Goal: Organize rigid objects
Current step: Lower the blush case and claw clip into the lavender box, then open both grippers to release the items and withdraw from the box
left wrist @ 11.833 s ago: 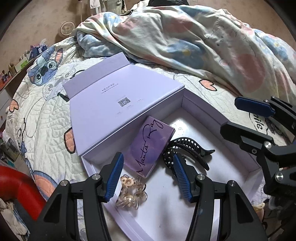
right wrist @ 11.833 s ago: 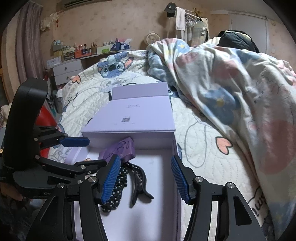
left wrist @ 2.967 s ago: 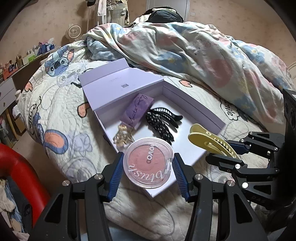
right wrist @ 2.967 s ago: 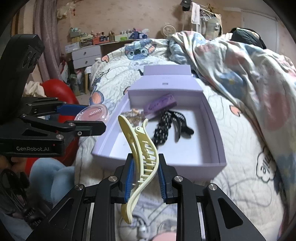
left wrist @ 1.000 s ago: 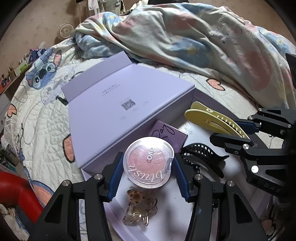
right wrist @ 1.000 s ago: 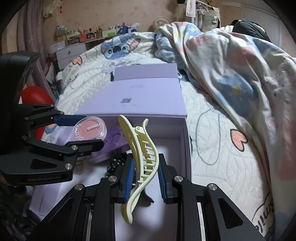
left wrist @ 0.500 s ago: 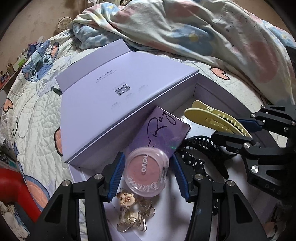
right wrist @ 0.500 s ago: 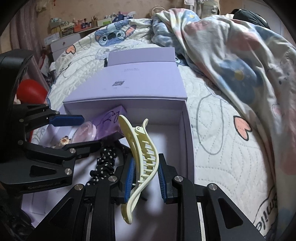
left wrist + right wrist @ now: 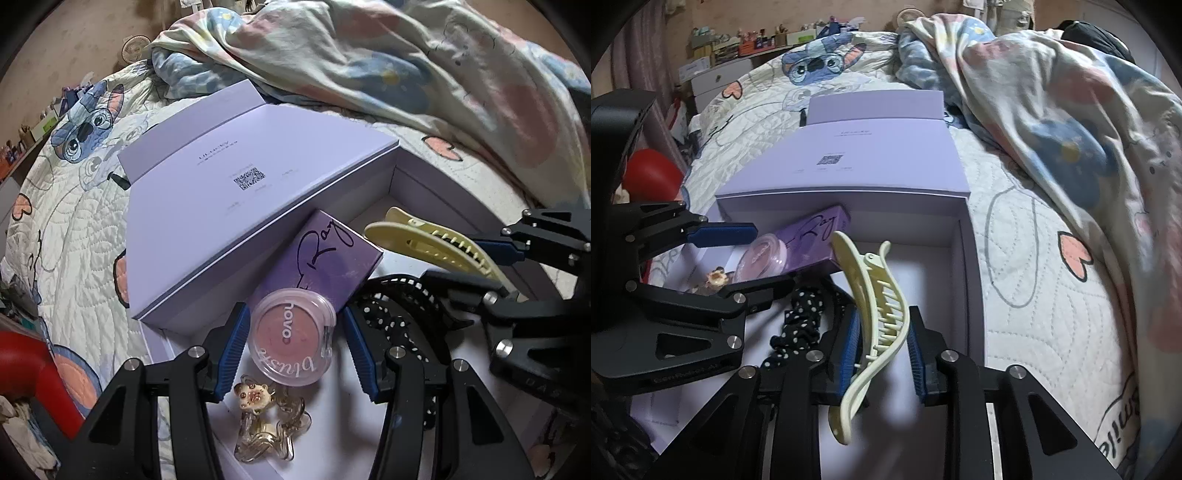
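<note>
The left gripper [image 9: 295, 343] is straddling the round blush compact [image 9: 293, 341] with its blue pads [image 9: 232, 347] spread slightly wider than the lid; a thin gap is showing on both sides (no firm pinch is visible). The compact is lying tilted inside the lavender box [image 9: 424, 188], leaning against the purple carton [image 9: 325, 266] and sitting just above the clear star-shaped clip [image 9: 266, 428]. The right gripper [image 9: 881, 350] is opening its jaws, and the pale yellow claw clip [image 9: 875, 306] is standing loosely between them, over the white box floor. A black polka-dot clip [image 9: 798, 325] is lying just left of it. The box is resting on a quilted bedspread [image 9: 1027, 280], its hinged lid [image 9: 236, 177] folded back.
</note>
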